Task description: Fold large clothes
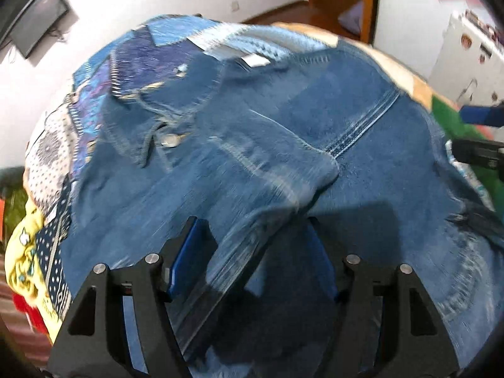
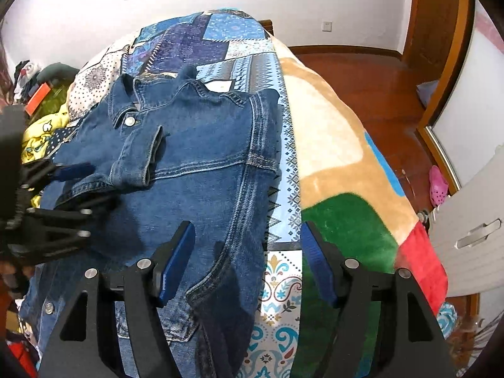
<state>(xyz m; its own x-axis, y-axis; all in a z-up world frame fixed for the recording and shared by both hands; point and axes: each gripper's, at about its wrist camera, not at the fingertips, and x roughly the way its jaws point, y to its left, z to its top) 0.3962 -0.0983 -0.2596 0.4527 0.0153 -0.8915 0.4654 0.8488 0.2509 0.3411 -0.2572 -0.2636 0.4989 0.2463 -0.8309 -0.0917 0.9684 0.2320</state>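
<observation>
A blue denim jacket (image 2: 195, 157) lies face up on the bed; it also fills the left wrist view (image 1: 283, 145). One sleeve (image 2: 138, 157) is folded across the chest, its cuff near the collar button. My left gripper (image 1: 255, 245) is open above the jacket, the folded sleeve (image 1: 267, 186) lying between and under its fingers. In the right wrist view the left gripper (image 2: 74, 186) sits at the sleeve's shoulder end. My right gripper (image 2: 245, 258) is open and empty above the jacket's right edge, and its fingers (image 1: 478, 116) show at the right edge of the left wrist view.
The bed carries a blue patchwork cover (image 2: 201, 41) and a plush beige, green and red blanket (image 2: 340, 170). Yellow and other clothes (image 2: 41, 138) pile at the left. A white cabinet (image 2: 466, 230) and wooden floor (image 2: 378, 78) lie to the right.
</observation>
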